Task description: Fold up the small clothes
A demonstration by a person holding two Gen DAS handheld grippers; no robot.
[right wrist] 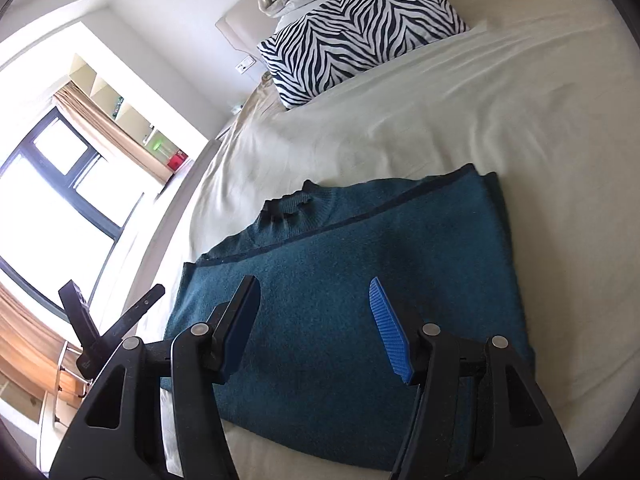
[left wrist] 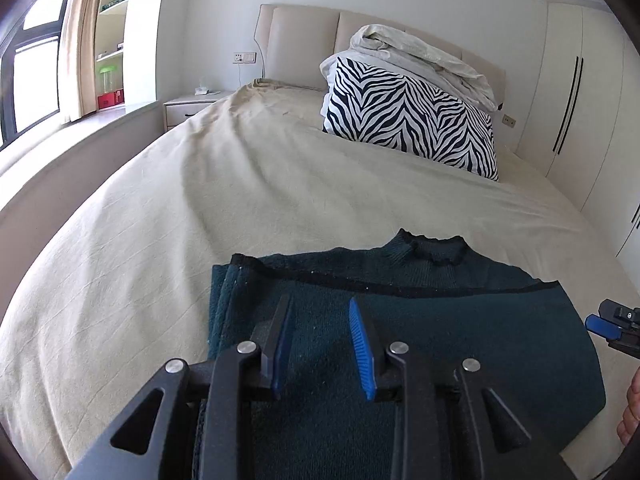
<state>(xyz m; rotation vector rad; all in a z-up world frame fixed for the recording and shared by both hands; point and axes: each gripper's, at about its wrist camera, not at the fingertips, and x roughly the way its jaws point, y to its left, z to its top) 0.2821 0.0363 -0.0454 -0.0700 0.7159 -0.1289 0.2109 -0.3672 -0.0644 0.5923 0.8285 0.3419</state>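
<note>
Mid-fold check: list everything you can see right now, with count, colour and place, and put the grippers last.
sweater: one, teal with dark trim, lying partly folded on the near bed.
bed sheet: one, cream, covering the bed.
zebra pillow: one, black and white, by the headboard.
bedding bundle: one, off-white, atop the pillow.
nightstand: one, pale, beside the bed.
wardrobe: one, white, far side.
left gripper: one, black with blue pads, jaws open over the sweater.
right gripper: one, same colours, jaws open over the sweater.
</note>
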